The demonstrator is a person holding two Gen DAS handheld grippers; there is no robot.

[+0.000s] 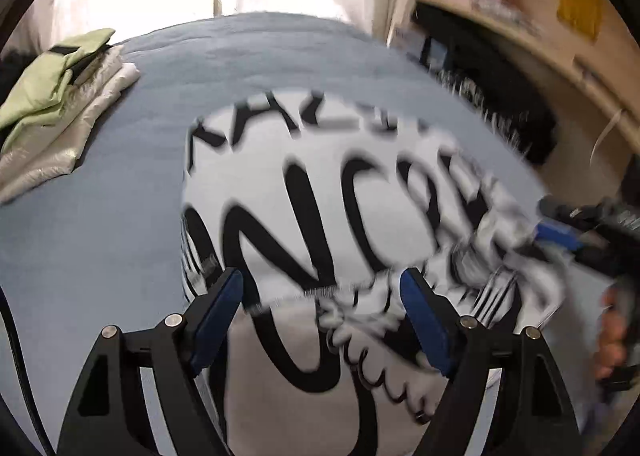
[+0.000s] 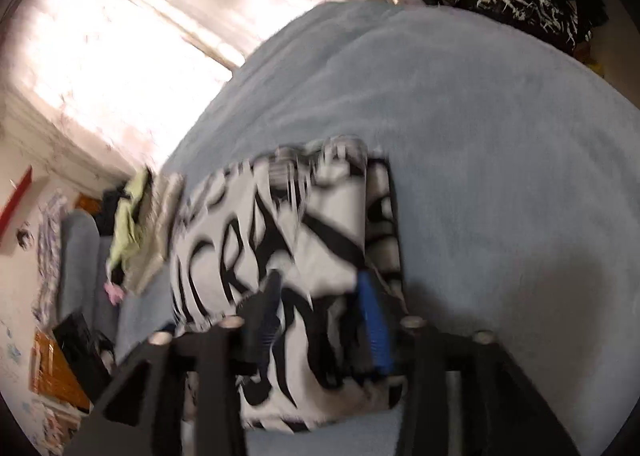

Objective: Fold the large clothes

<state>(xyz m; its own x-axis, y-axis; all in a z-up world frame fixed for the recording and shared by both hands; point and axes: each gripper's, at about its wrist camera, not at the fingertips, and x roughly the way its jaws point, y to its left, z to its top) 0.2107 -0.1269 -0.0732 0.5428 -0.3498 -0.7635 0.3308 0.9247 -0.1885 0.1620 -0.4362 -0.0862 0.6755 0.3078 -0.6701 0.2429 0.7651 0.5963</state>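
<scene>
White-and-black printed garment lay folded mid-frame on the blue bedspread; our left gripper and right gripper hovered open, empty. Soft, floppy; we judged edges best to grasp.

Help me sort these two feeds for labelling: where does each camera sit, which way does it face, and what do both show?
Left wrist: on the left gripper, angled down at the black-and-white printed garment on the blue bedspread; its own open blue-padded fingers show, plus the right gripper and a hand at the right edge.
Right wrist: on the right gripper, angled down at the garment's folded end, curtains beyond; only its own fingers show.
Shared: garment, bedspread, pile of folded clothes.
</scene>
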